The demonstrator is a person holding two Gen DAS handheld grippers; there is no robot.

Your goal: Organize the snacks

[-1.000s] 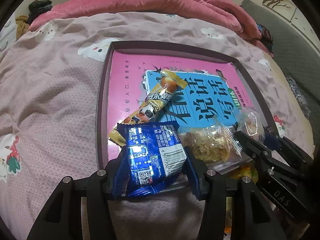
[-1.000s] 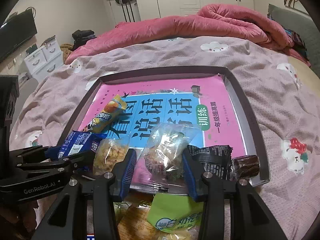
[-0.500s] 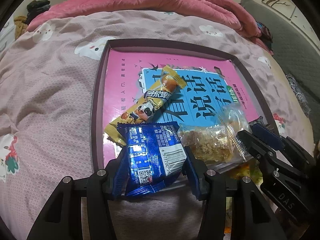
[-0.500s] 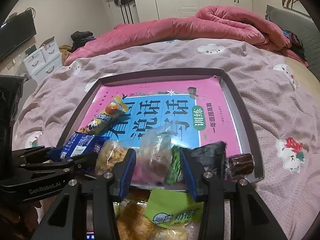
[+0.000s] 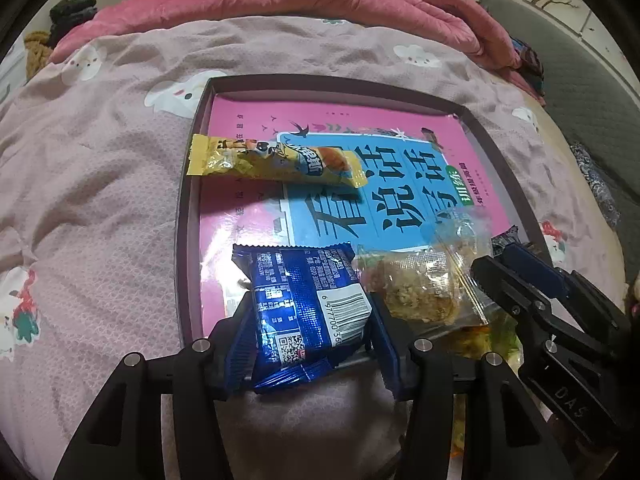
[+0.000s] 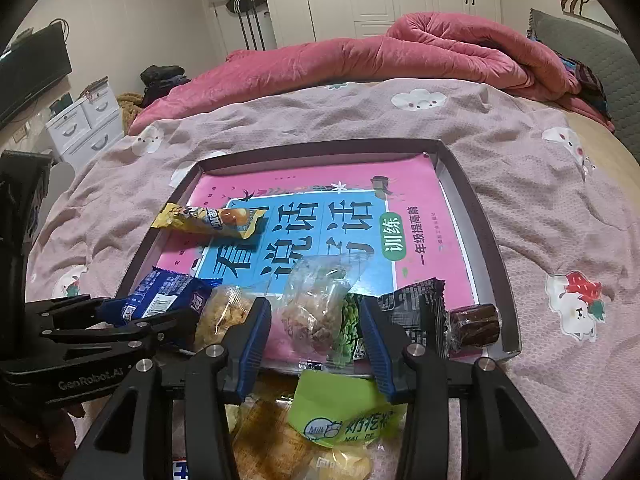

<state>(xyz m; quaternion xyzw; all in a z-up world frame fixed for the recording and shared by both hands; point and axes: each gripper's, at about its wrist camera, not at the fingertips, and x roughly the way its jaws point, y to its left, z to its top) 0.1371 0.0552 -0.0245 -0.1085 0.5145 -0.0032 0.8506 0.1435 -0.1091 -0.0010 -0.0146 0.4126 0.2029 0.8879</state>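
Note:
My left gripper (image 5: 310, 320) is shut on a blue snack packet (image 5: 304, 280) at the near left corner of the dark tray (image 5: 186, 240). A yellow stick snack (image 5: 276, 162) lies across the tray's left rim. Beside the blue packet sits a clear bag of crumbly snack (image 5: 416, 296). In the right wrist view, my right gripper (image 6: 316, 320) is shut on a clear snack bag (image 6: 312, 300) at the tray's near edge, with a green packet (image 6: 351, 320) also between the pads. The left gripper (image 6: 116, 314) shows at the left there.
A pink and blue book (image 6: 320, 220) lines the tray. A black packet (image 6: 412, 312) and a brown wrapped sweet (image 6: 474, 322) lie at its near right corner. More packets (image 6: 344, 412) are piled just below the tray. A pink quilt (image 6: 360, 60) lies behind on the bed.
The yellow stick snack has swung from a diagonal to lie crosswise over the tray's left rim, farther away. The clear bag in the right gripper has come down lower.

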